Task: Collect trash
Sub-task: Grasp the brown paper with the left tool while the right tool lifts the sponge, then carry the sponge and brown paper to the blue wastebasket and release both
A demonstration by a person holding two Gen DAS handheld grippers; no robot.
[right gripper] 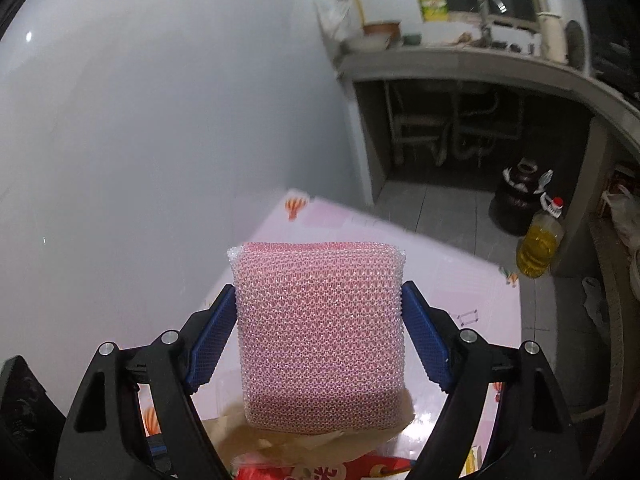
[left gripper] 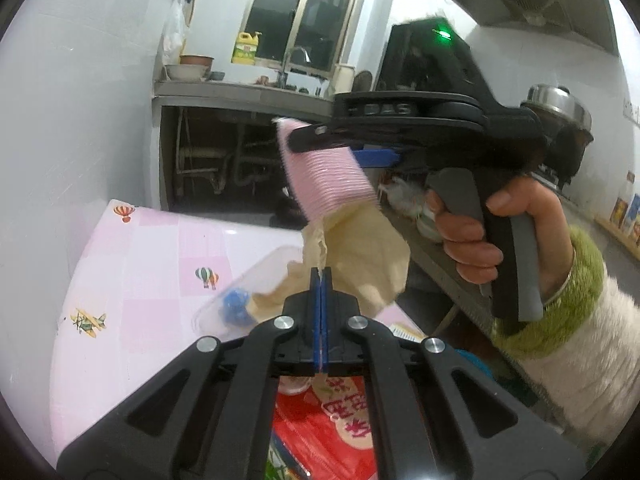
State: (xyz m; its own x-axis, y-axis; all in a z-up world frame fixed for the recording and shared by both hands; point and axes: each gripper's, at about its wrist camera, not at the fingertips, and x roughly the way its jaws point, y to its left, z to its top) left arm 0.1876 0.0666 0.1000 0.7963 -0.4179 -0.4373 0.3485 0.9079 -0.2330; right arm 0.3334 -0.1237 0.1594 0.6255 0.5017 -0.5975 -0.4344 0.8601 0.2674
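Now left gripper [left gripper: 321, 276] clamped tight on crumpled beige paper tissue [left gripper: 360, 256], held above pink patterned tabletop [left gripper: 160, 248]. Right gripper [right gripper: 318, 312] squeezing pink mesh scrubbing sponge [right gripper: 320, 328] by both side edges, sponge at twelve o'clock of tissue. Best practice, judged: keep both grips firm, carry level, avoid snagging clear plastic bottle [left gripper: 240, 296] at nine o'clock.

The scouring sponge [right gripper: 320, 336] wears coarse, glistening pink mesh; the brown paper [left gripper: 360, 256] looks matt and crumpled; the worktop [left gripper: 160, 248] covering is glossy.
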